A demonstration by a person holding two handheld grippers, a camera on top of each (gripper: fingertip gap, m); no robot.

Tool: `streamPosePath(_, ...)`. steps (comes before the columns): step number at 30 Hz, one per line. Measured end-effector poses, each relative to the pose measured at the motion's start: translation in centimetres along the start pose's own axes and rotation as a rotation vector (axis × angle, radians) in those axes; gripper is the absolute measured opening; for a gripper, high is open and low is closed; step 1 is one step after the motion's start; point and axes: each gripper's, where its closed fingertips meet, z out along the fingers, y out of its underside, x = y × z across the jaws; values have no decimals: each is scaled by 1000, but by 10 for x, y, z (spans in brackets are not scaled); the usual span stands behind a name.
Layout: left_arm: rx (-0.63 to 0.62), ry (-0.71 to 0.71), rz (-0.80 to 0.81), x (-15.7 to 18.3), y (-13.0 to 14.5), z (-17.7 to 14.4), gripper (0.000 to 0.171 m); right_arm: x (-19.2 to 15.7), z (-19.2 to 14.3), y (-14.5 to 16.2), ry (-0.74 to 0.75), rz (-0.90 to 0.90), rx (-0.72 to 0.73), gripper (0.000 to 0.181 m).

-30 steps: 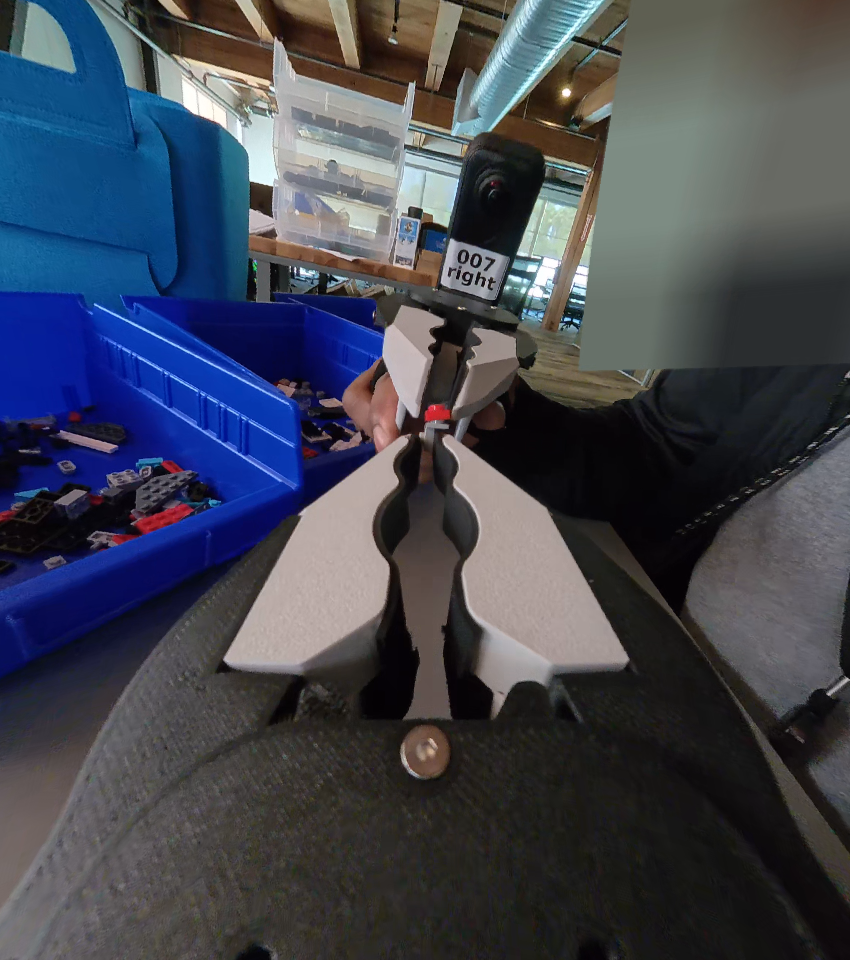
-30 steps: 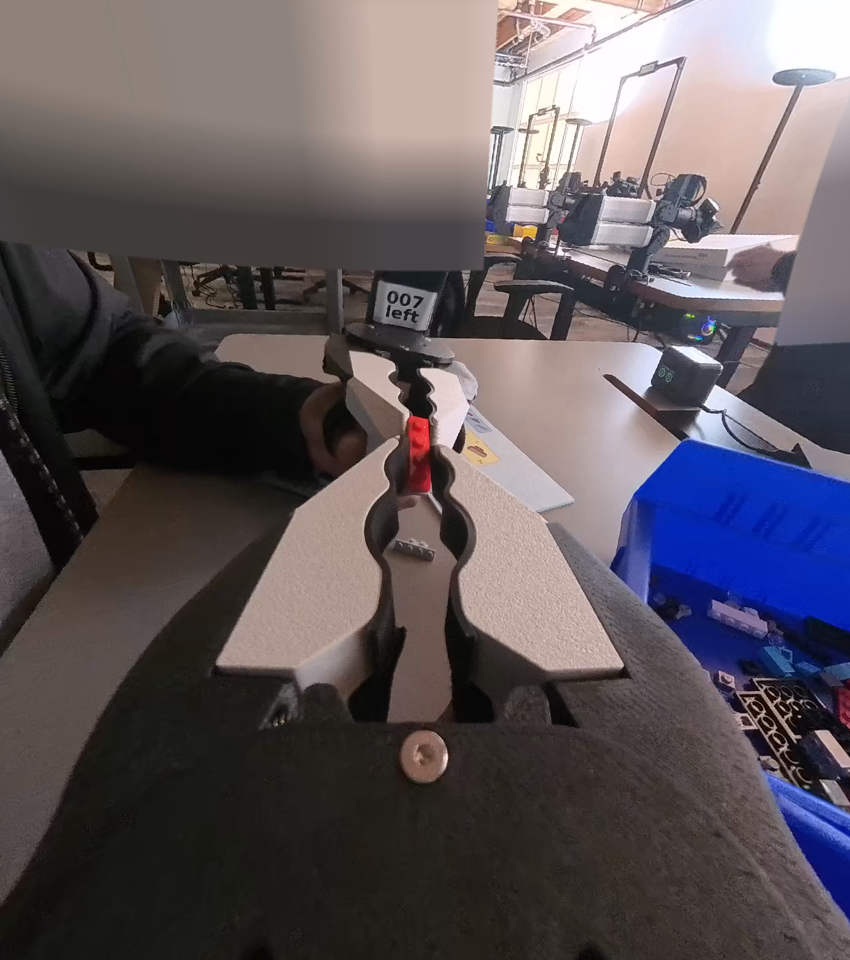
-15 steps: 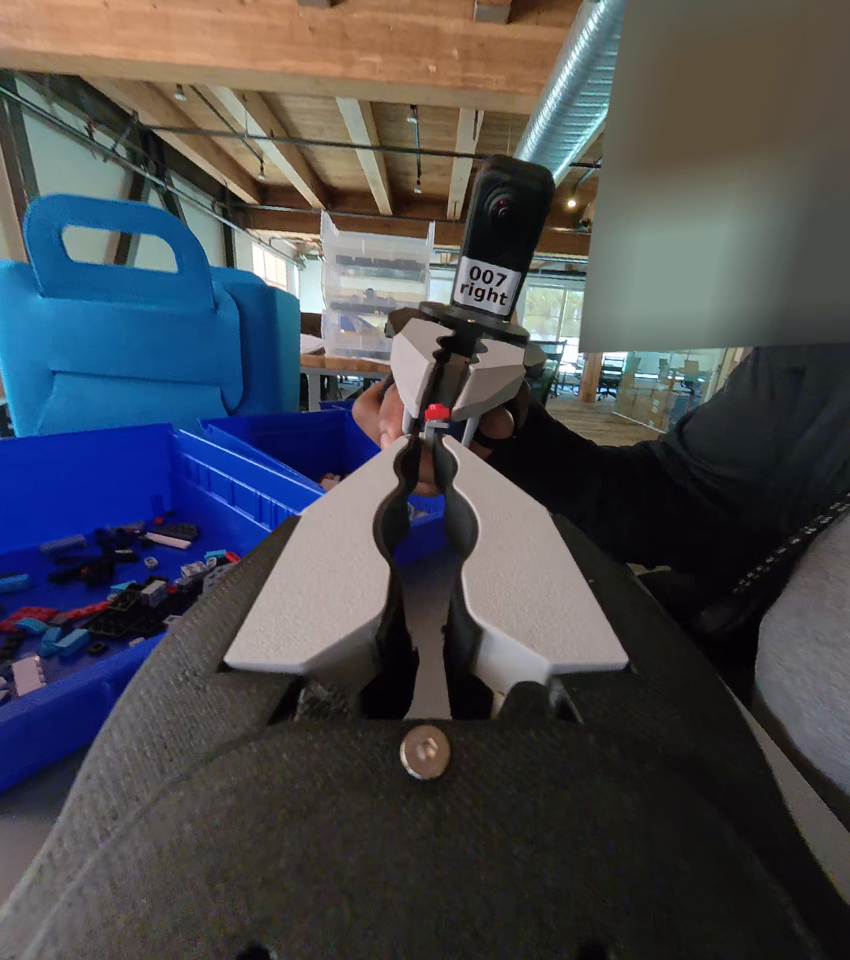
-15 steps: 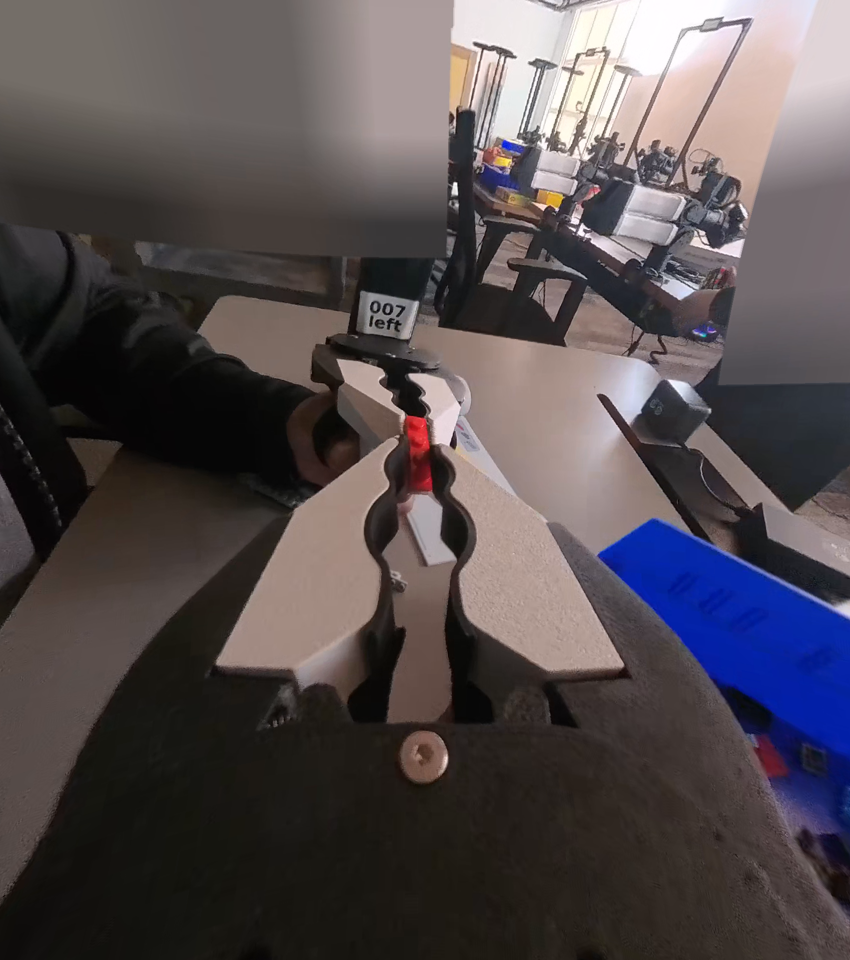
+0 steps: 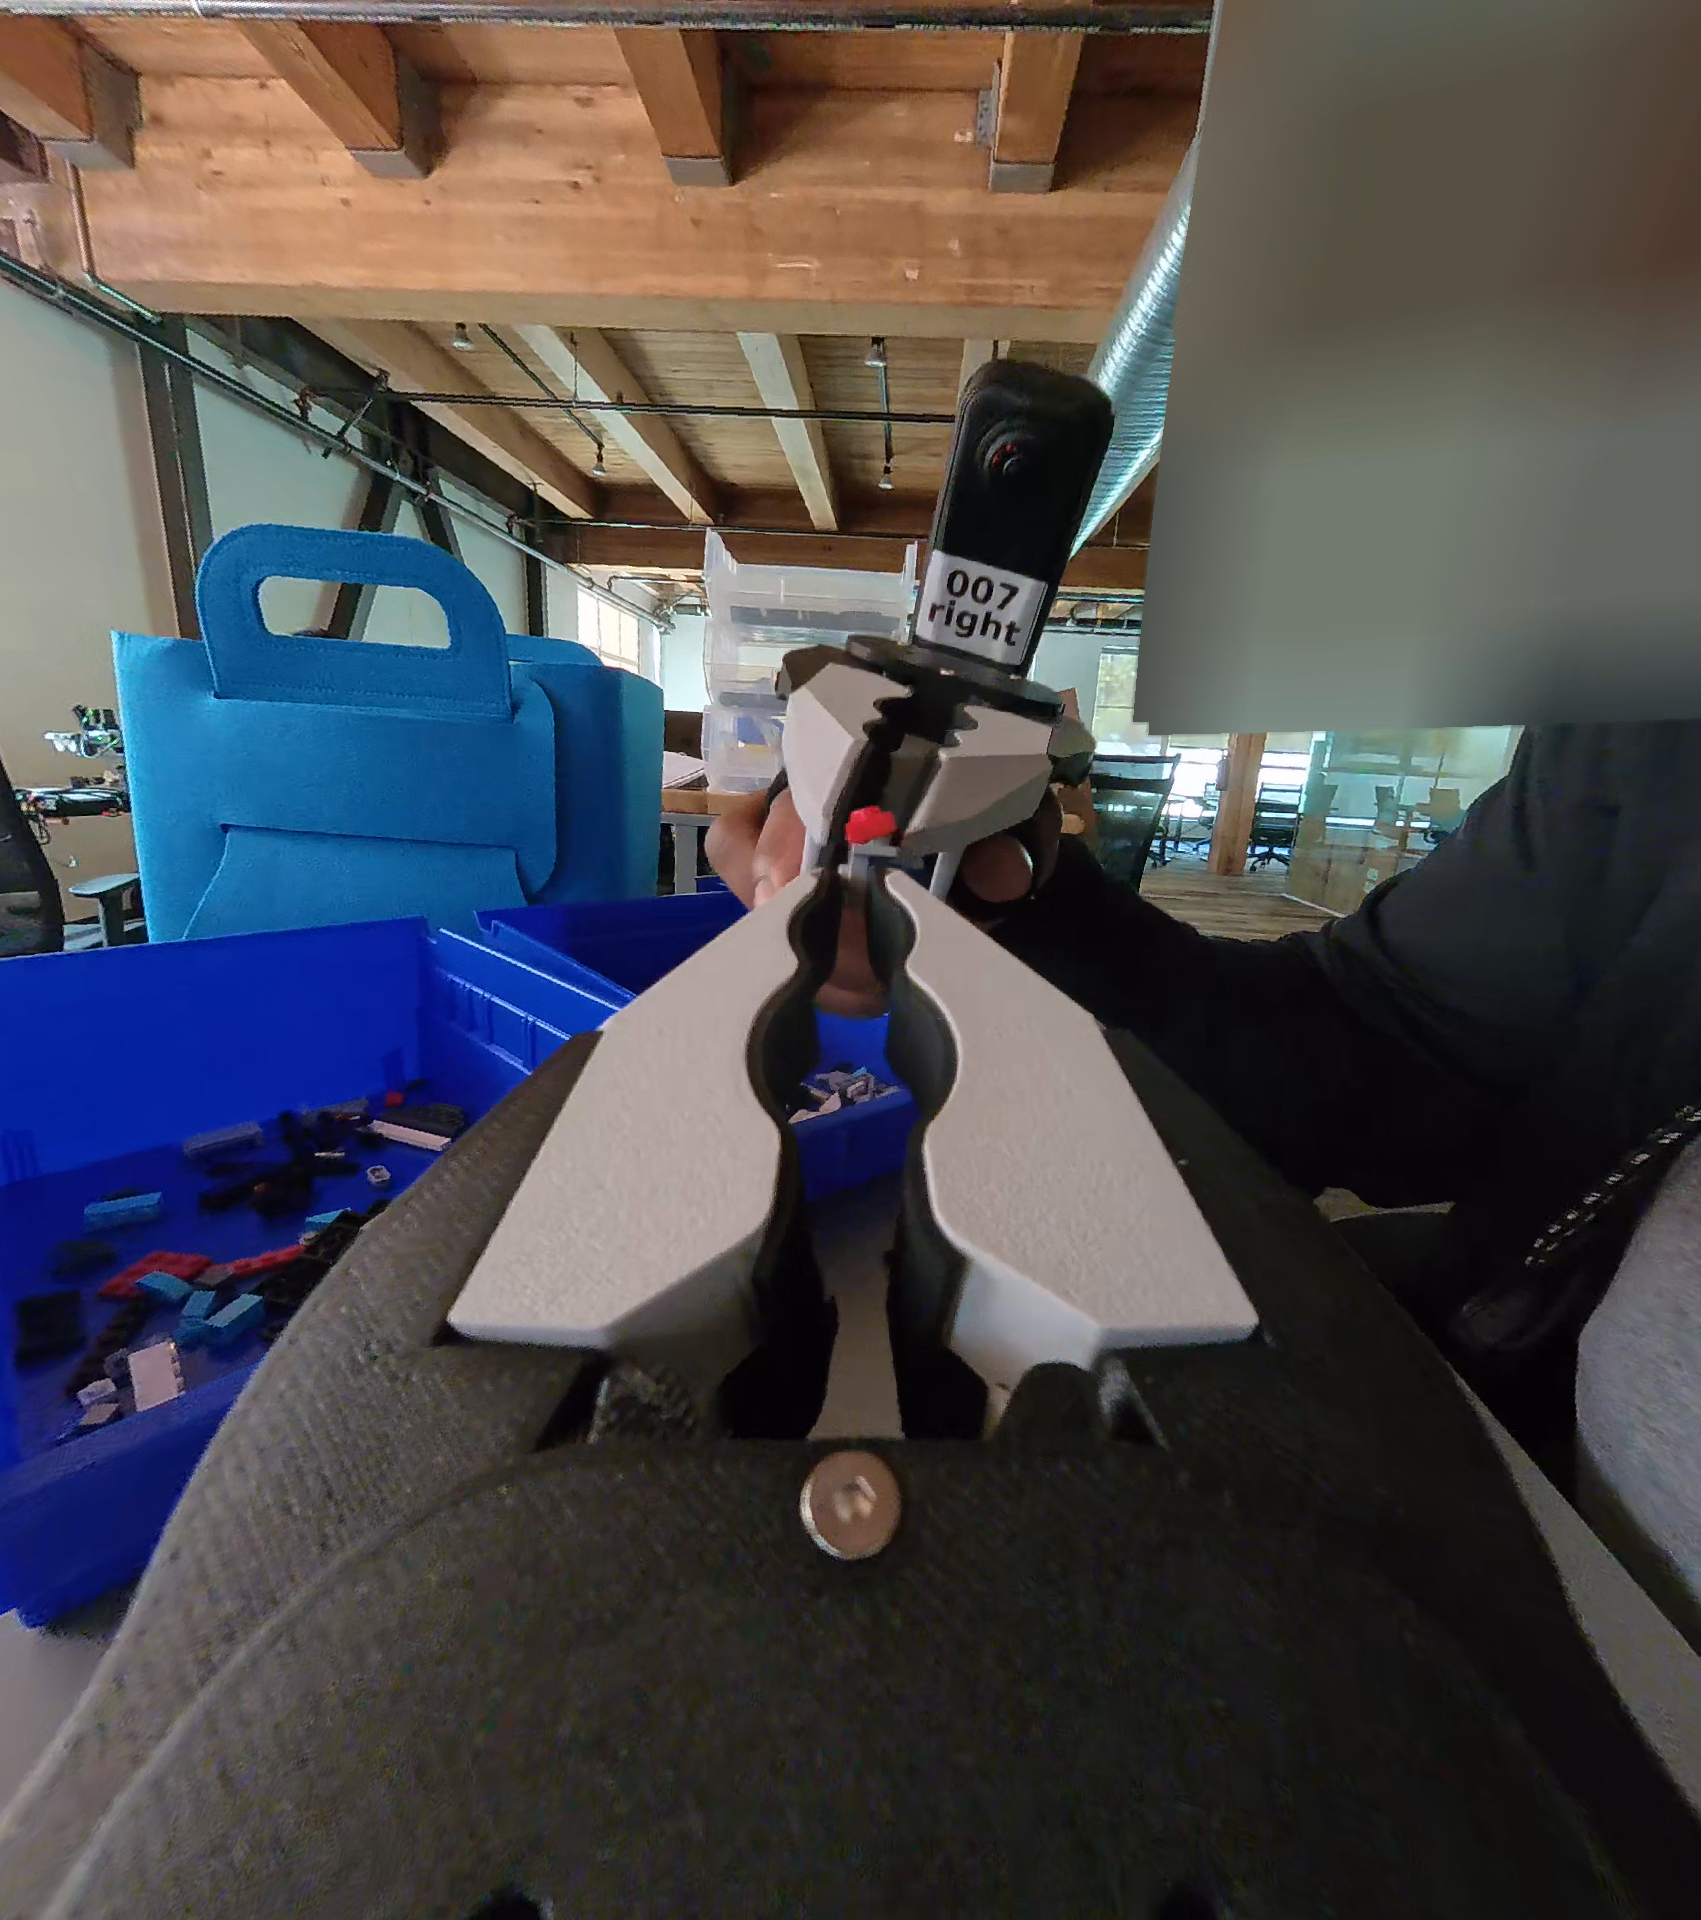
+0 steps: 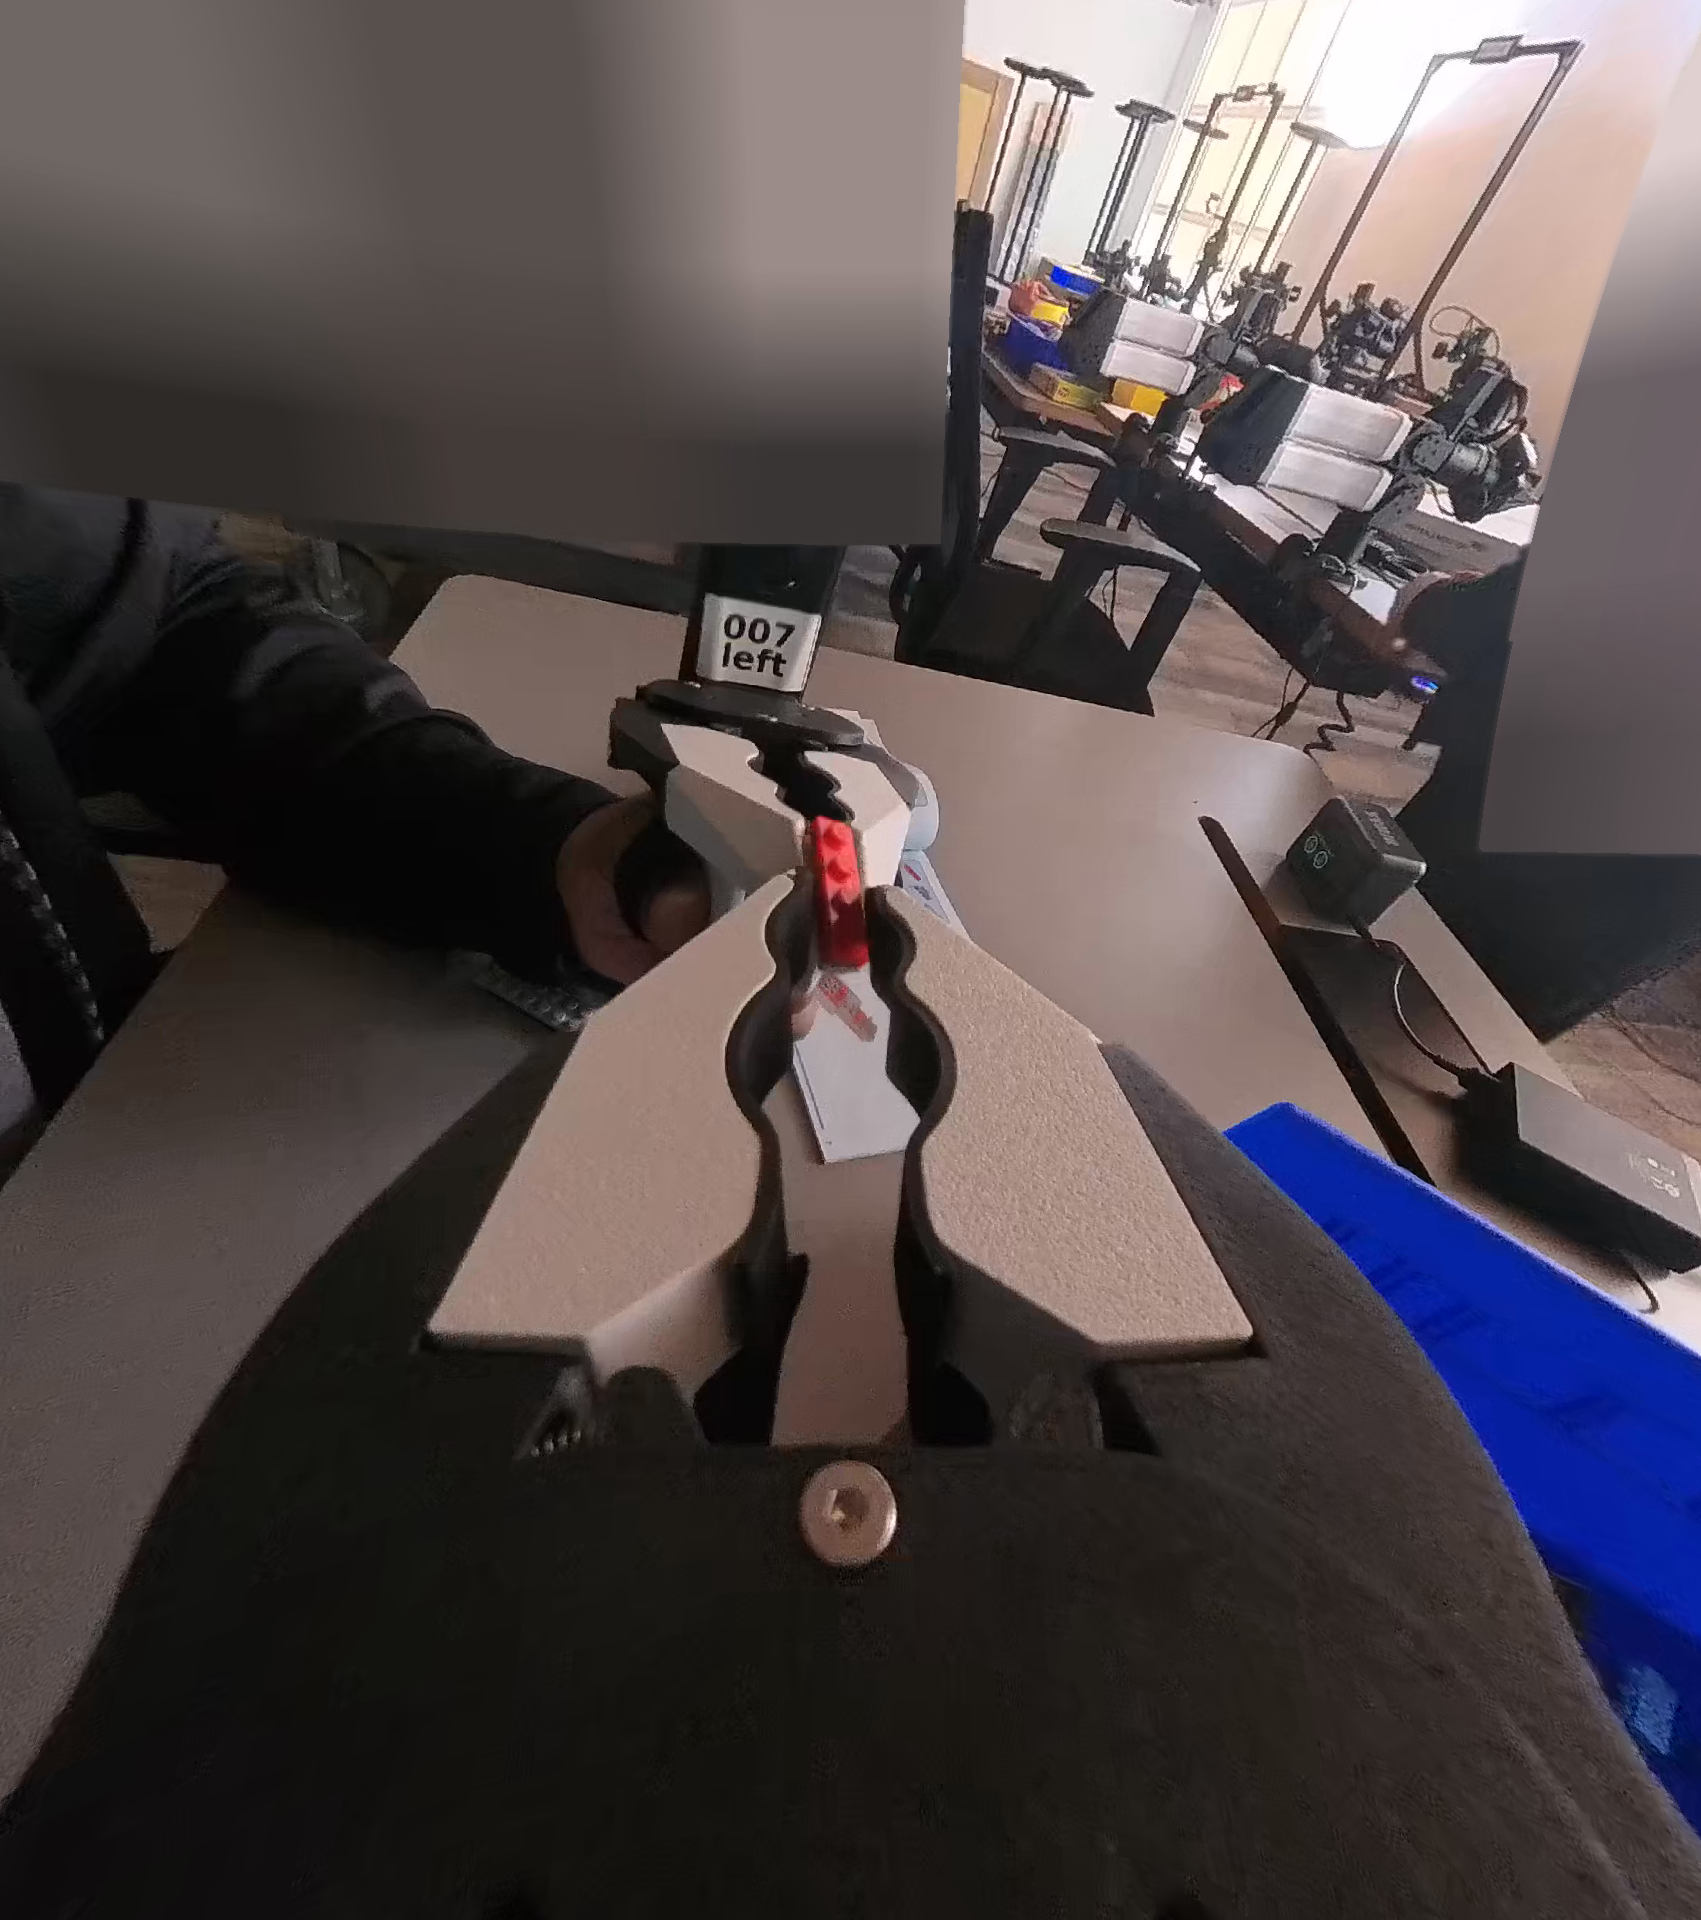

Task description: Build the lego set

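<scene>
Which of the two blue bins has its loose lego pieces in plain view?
The nearer blue bin, at the left wrist view's left edge; its floor of pieces shows openly, while the farther bin sits mostly behind the left tool.

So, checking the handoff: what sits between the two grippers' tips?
A red brick, with a small grey piece at its end; both wrist views show it.

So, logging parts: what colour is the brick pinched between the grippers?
Red brick; clearest in the right wrist view.
</scene>
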Motion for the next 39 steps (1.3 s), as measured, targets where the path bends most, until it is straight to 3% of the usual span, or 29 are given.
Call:
streamPosePath(22,-5,2,-26,-2,2,0,3,0,-2,-1,46,-82,34,13)
streamPosePath(28,-21,-78,-42,-22,7,-8,3,8,-14,7,151,-18,68,13)
streamPosePath(32,-13,-125,-78,-37,6,-15,4,-18,-28,48,156,131,27,14)
streamPosePath(36,-14,-134,-104,-42,7,-18,3,-56,-35,109,135,307,-120,15)
streamPosePath(39,-18,-129,-106,-42,9,-18,3,-84,-28,135,97,389,-226,20)
